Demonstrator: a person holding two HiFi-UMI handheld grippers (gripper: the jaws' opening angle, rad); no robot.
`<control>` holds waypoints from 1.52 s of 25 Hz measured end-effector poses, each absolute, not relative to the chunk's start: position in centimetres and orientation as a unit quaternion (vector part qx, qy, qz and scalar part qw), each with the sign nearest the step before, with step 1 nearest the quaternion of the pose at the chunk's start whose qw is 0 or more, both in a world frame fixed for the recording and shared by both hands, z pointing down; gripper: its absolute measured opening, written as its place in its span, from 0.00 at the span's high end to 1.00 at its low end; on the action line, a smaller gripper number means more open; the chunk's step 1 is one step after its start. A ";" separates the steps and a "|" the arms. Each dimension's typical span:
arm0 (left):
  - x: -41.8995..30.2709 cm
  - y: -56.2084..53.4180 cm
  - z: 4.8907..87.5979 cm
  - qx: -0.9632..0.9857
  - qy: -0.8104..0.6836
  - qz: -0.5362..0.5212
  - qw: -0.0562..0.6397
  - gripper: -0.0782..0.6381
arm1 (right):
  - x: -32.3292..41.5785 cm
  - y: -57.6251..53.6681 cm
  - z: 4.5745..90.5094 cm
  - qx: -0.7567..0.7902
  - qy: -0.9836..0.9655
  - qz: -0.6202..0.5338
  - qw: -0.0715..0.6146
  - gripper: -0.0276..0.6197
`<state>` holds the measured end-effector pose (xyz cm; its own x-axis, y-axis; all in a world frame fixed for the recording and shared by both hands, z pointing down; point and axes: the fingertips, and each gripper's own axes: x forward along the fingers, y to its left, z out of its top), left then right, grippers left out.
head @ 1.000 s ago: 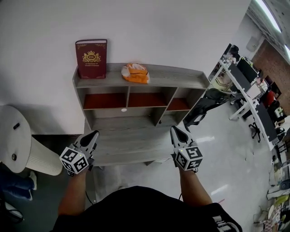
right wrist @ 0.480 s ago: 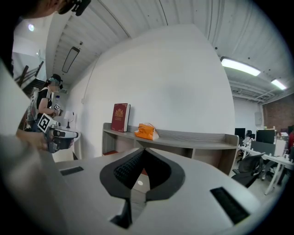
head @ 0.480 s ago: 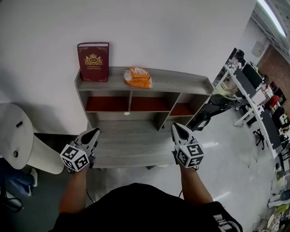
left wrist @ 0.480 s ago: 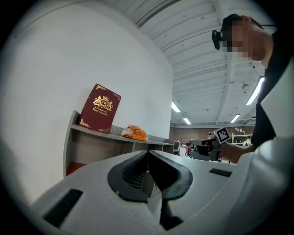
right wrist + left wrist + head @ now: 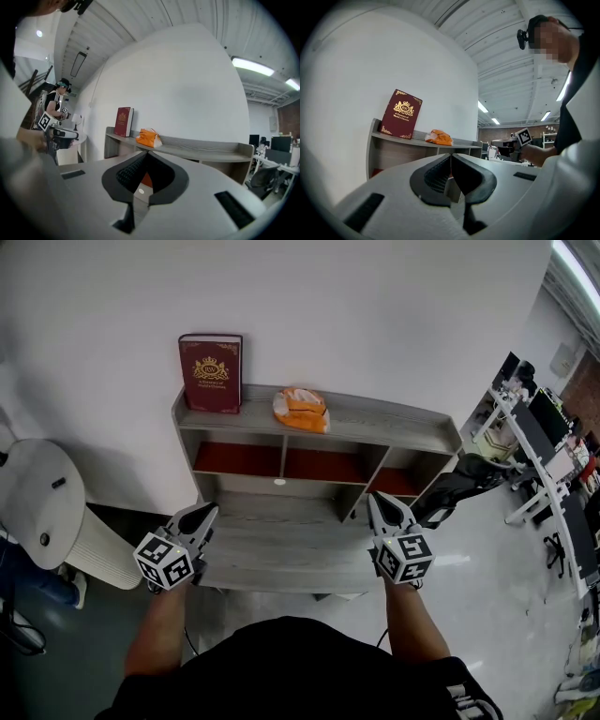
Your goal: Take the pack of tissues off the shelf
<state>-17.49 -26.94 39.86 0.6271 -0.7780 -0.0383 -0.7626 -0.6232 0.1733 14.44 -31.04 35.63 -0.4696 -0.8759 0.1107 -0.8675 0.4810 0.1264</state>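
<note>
Only overhead: glossy floor [image 5: 487,596] beside shelf [image 5: 375,423].

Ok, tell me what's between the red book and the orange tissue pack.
Nothing: the head view shows only bare shelf top between the red book and the tissue pack.

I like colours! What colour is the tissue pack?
The tissue pack is orange with some white, clearest in the head view.
</note>
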 end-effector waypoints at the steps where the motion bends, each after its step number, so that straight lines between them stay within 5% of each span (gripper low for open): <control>1: -17.4 -26.9 39.9 0.899 -0.429 -0.054 0.071 0.87 | 14.2 -31.6 35.4 0.501 -0.860 -0.040 0.090 0.94; 15: -20.6 -23.7 40.6 0.877 -0.474 -0.038 0.066 0.87 | 6.2 -43.2 33.6 0.406 -0.796 -0.306 0.329 0.76; 38: -22.6 -22.7 42.4 0.862 -0.498 -0.031 0.083 0.87 | -1.1 -52.3 34.4 0.365 -0.765 -0.350 0.399 0.64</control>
<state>-22.57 -22.71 42.38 0.5012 -0.8648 0.0297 -0.8547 -0.4894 0.1732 -1.11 -52.35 34.44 -0.4160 -0.8371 0.3552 -0.2795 0.4894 0.8261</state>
